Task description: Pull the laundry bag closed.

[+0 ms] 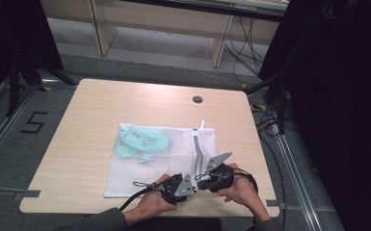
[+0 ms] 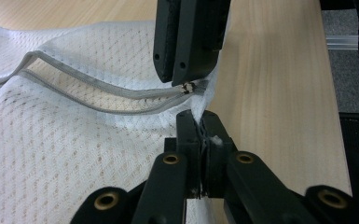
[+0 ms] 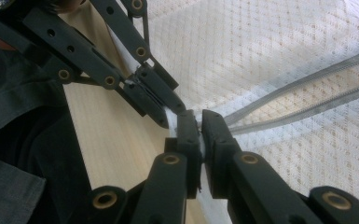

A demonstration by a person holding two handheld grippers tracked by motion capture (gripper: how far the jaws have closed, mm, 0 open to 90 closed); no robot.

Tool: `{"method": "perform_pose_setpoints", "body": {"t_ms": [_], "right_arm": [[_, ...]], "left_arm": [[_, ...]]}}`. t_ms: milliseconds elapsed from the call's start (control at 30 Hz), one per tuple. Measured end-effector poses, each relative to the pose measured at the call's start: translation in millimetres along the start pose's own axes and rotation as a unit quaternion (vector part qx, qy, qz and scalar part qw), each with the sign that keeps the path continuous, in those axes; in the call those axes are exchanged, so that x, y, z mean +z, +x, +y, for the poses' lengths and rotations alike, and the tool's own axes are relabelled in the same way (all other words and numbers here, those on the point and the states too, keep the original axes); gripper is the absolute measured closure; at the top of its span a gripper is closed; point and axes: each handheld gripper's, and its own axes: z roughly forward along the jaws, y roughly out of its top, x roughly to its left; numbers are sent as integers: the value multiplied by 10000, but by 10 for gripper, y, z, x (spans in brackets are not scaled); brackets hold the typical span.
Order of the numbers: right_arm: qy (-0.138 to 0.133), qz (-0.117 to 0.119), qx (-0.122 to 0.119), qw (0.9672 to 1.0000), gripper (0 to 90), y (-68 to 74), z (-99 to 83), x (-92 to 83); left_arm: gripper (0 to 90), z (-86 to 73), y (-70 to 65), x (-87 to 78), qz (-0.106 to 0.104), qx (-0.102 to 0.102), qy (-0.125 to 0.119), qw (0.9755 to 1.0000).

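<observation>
High view: white mesh bag (image 1: 161, 161) flat at centre of the light wooden table (image 1: 77, 139), lower edge near the table's bottom edge. Inside the bag, upper left part: mint-green cloth items (image 1: 142, 140), seen through the mesh. Grey zipper (image 1: 198, 149) running down the bag's right side, partly parted, white tab at its top end. Small round grommet (image 1: 197, 99) in the table, upper centre-right.

Hands entering from bottom centre of frame, close together at the bag's lower right corner. Left hand (image 1: 154, 202) lower left of the pair, wrapped around the left tongs (image 1: 189, 185), pointing right and up. Right hand (image 1: 241, 190) just right of it, holding the right tongs (image 1: 201, 179), pointing left. Tips nearly meeting.

Left gripper view, detail not resolved from above: left tongs (image 2: 200, 135) pressed together on a fold of mesh at the bag's edge, bottom centre. Directly above, right tongs (image 2: 186, 81) coming down from the top, pinched on the small metal zipper pull (image 2: 188, 87) at the zipper's end. Zipper tracks parting toward the left of frame.

Right gripper view: left tongs (image 3: 168, 114) reaching in from upper left, clamped on mesh; right tongs (image 3: 199, 126) at bottom centre, pinched on the zipper end. Dark sleeve (image 3: 14, 140) at left.
</observation>
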Motion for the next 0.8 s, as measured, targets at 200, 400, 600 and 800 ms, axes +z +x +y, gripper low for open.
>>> {"method": "perform_pose_setpoints", "body": {"t_ms": [200,400,600,800], "right_arm": [[83,-1,49,10000,870,-25,-4,47],[193,20,64,9998,870,-74,1,100],[209,-8,54,9998,870,-105,-6,129],[267,14,269,9993,870,-110,-3,156]], "left_arm": [[884,-8,-43,6,-43,7,127,9999],[886,-16,-55,30,-82,49,38,9999],[887,-10,-36,19,-63,134,58,9999],[887,-11,-27,13,-110,99,45,9999]]}}
